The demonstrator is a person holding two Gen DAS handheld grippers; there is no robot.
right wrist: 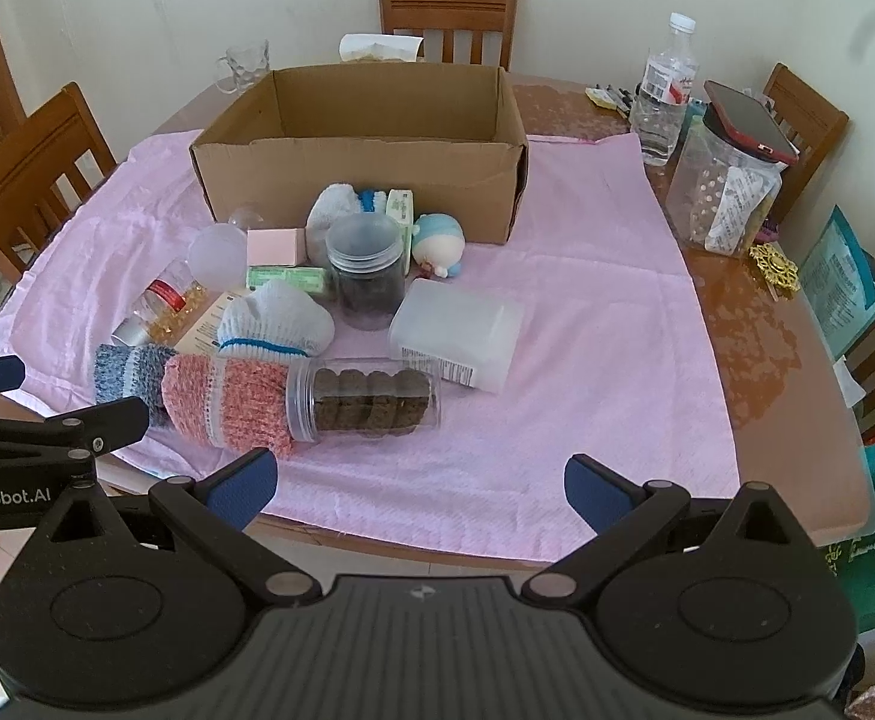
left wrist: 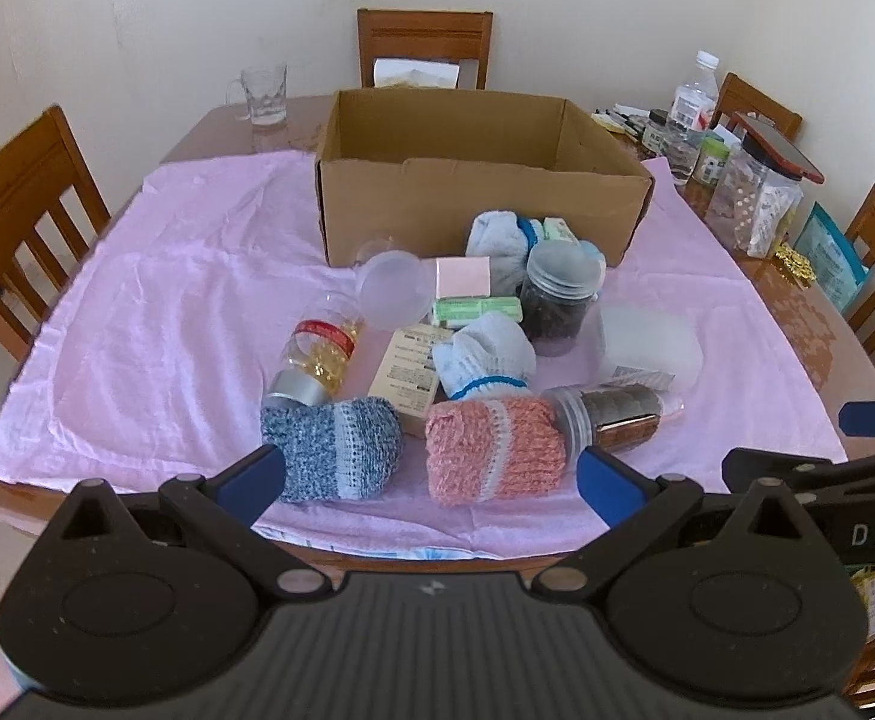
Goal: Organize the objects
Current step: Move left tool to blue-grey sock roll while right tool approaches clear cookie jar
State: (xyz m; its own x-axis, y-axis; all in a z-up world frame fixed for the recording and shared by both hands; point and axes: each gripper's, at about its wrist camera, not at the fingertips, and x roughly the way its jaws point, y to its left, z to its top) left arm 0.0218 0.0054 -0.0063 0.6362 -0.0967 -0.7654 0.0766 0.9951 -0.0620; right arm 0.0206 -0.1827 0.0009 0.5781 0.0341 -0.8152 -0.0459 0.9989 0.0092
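An open cardboard box (left wrist: 473, 204) (right wrist: 359, 174) stands on a pink cloth (left wrist: 155, 324) (right wrist: 587, 324). In front of it lies a pile: a grey-blue knit roll (left wrist: 332, 450), a pink knit roll (left wrist: 491, 450) (right wrist: 227, 402), white socks (left wrist: 485, 354) (right wrist: 275, 324), a cookie jar on its side (right wrist: 365, 399) (left wrist: 611, 420), a dark upright jar (left wrist: 560, 300) (right wrist: 368, 276), a capsule bottle (left wrist: 317, 354), small boxes and a frosted plastic box (right wrist: 458, 333). My left gripper (left wrist: 431, 480) is open just before the knit rolls. My right gripper (right wrist: 419, 483) is open near the table's front edge, nothing between its fingers.
Wooden chairs (left wrist: 23, 210) (right wrist: 803, 120) ring the table. A glass mug (left wrist: 263, 93) stands at the back left. Bottles, jars and a red phone (right wrist: 749, 120) crowd the right edge. The right part of the cloth (right wrist: 617, 360) is bare.
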